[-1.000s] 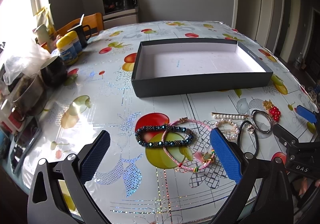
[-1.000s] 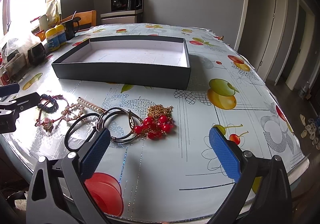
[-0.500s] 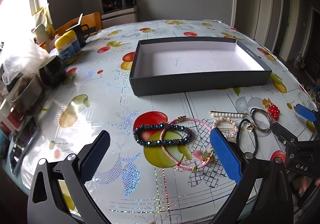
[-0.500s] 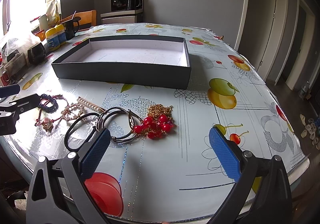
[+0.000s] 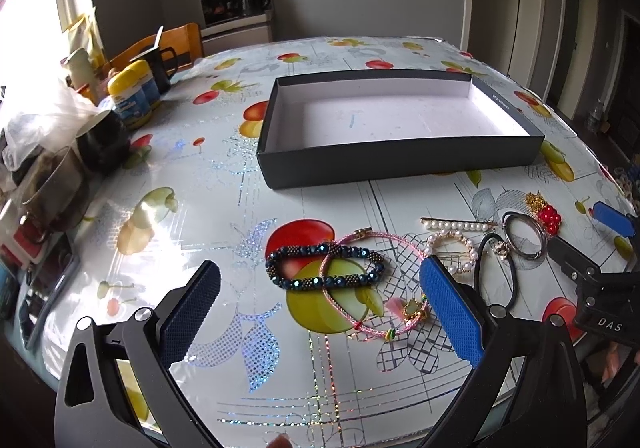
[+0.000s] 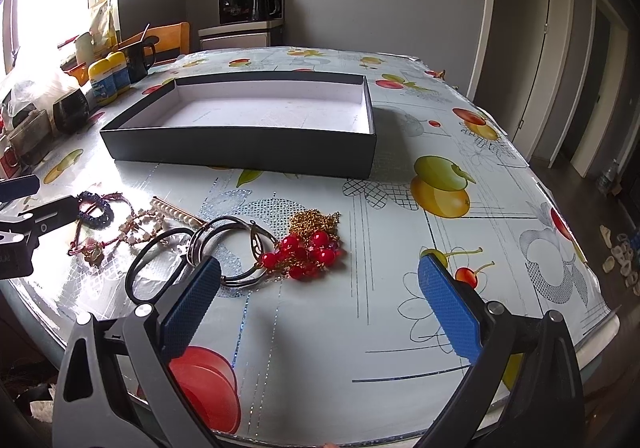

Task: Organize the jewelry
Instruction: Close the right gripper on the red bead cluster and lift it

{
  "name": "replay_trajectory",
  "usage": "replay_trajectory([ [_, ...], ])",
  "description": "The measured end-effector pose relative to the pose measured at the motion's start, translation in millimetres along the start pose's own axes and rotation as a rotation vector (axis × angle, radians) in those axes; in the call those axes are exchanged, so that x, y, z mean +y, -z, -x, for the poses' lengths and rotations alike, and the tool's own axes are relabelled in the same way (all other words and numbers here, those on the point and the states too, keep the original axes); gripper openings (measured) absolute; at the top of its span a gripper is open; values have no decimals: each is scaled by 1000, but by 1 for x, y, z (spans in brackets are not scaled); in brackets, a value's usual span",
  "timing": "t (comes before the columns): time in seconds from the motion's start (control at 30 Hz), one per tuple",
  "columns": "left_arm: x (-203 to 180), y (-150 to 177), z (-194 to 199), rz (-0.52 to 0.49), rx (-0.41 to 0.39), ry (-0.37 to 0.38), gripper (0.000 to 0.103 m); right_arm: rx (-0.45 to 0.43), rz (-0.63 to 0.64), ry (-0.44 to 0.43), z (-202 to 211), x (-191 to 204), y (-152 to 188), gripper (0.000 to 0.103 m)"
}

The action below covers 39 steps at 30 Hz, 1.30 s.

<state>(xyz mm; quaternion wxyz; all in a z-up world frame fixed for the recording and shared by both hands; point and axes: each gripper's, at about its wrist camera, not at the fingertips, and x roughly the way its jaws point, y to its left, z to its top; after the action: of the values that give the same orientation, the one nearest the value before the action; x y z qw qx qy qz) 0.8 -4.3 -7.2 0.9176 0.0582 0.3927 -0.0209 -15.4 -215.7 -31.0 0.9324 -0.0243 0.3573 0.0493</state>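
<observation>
Both grippers, left gripper (image 5: 320,312) and right gripper (image 6: 320,296), spread apart, holding nothing. Beaded bracelet (image 5: 324,266) at frame centre looks light, floppy and likely slippery; pinch across one beaded side, clear of the pink cord bracelet (image 5: 376,284) overlapping it.

Blown-out window (image 5: 24,8) glare, fisheye-warped edges

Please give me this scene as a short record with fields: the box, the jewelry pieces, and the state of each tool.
box: dark shallow box, open, nothing inside
surface: fruit-print tablecloth
jewelry location: all on the tablecloth, in front of the box
pieces: blue beaded bracelet overlapping pink cord bracelet; pearl hair clip; pearl bracelet; black hair tie; silver bangle; red bead and gold chain piece
left tool: open, holding nothing
right tool: open, holding nothing
</observation>
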Motion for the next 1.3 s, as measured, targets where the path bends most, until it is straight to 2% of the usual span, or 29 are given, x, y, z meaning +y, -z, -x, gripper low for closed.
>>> replay_trajectory([
  [0.2, 8, 0, -1, -23, -19, 48, 101, -24, 44, -12, 3, -11, -7, 97],
  [0.4, 13, -2, -5, -52, -34, 40, 101, 12, 46, -41, -3, -20, -4, 96],
  [0.53, 16, -2, -2, -43, -52, 45, 100, 26, 44, -77, -4, -16, -4, 78],
  [0.63, 15, -2, 0, -45, -64, 51, 100, 38, 55, -96, -5, -13, -4, 60],
  [0.8, 13, -2, 0, -49, -66, 55, 100, 53, 42, -121, -8, -9, -8, 47],
  [1.17, 12, 0, -1, -52, -64, 61, 100, 81, 19, -177, -19, -5, -11, 39],
  [1.2, 12, 0, -1, -52, -64, 63, 100, 83, 20, -185, -20, -5, -12, 35],
  [1.23, 12, 0, -1, -53, -63, 64, 100, 85, 25, -183, -20, -4, -12, 24],
  [1.3, 13, 0, -1, -57, -62, 73, 99, 85, 34, -181, -19, -2, -11, 24],
])
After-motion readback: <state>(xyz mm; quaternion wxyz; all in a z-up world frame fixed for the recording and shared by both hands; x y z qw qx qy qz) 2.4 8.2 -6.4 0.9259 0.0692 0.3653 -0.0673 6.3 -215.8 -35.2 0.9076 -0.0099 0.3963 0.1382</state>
